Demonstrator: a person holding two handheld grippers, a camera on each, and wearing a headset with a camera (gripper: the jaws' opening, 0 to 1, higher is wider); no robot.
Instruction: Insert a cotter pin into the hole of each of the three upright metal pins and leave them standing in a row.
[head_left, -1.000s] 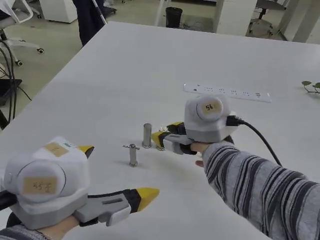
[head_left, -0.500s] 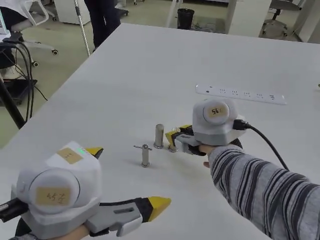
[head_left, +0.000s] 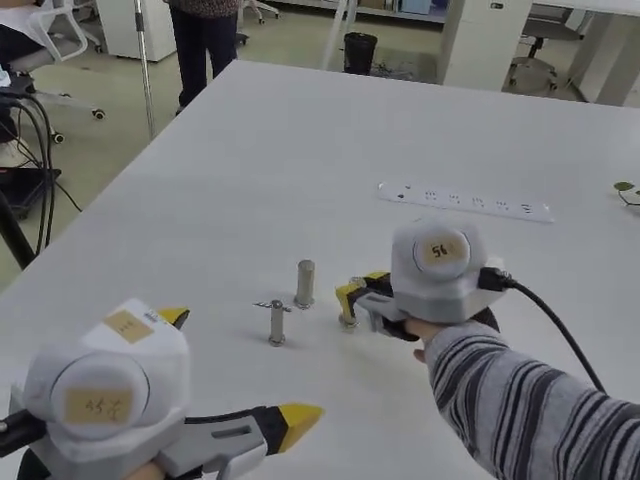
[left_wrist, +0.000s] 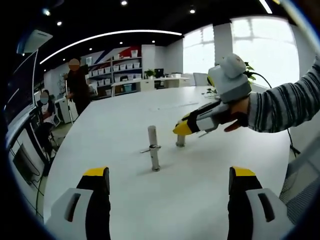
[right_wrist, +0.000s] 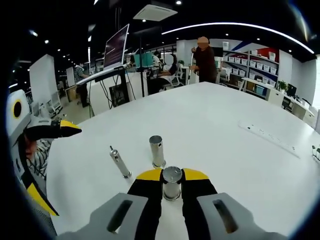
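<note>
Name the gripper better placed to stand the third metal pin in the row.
Right: the right gripper is shut on the third pin beside the two standing pins; the left gripper is open, empty and farther off.

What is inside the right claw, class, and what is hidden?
The right claw grips an upright metal pin, round top showing. Yellow tips cover its sides, hiding any hole.

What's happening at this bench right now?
A person works with two handheld grippers at a white table. The right gripper is shut on one upright metal pin. The left gripper hangs open, holding nothing. Beside the held one, the nearer pin has a cotter pin through it; the farther pin looks bare.
</note>
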